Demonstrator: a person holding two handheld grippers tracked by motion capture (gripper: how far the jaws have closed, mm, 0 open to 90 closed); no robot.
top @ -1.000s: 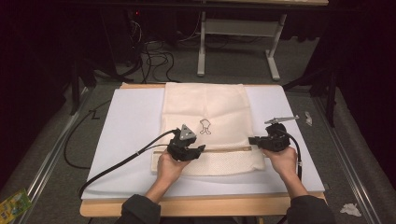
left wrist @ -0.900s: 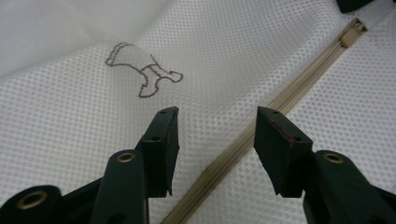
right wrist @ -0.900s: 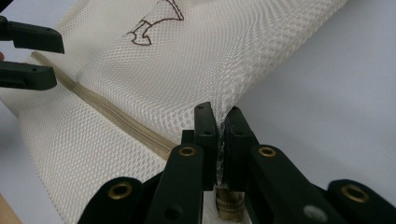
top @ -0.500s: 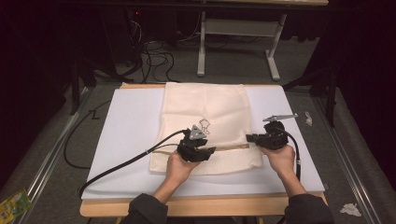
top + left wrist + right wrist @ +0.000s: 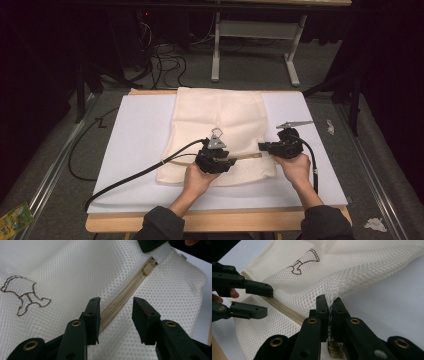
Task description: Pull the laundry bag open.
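A cream mesh bag (image 5: 220, 117) lies flat on a white board (image 5: 140, 145). A tan zipper (image 5: 125, 296) runs across the bag near its front edge, and its slider (image 5: 148, 268) sits at the far end by the right gripper. My left gripper (image 5: 116, 302) hovers over the zipper, open. Its jaws have just been closing, with the zipper band between them but not pinched. My right gripper (image 5: 330, 301) is shut on the bag's mesh edge at the zipper's end and lifts it a little. In the high view the left gripper (image 5: 231, 161) points toward the right gripper (image 5: 261, 146).
A brown outline figure (image 5: 23, 293) is stitched on the bag beside the zipper. The board rests on a wooden table (image 5: 225, 221). Cables trail off the left side to the floor. A white frame's legs (image 5: 295, 70) stand behind the table.
My left gripper has slid right along the zipper toward the right gripper and now covers the stitched figure in the high view. The right gripper has stayed put.
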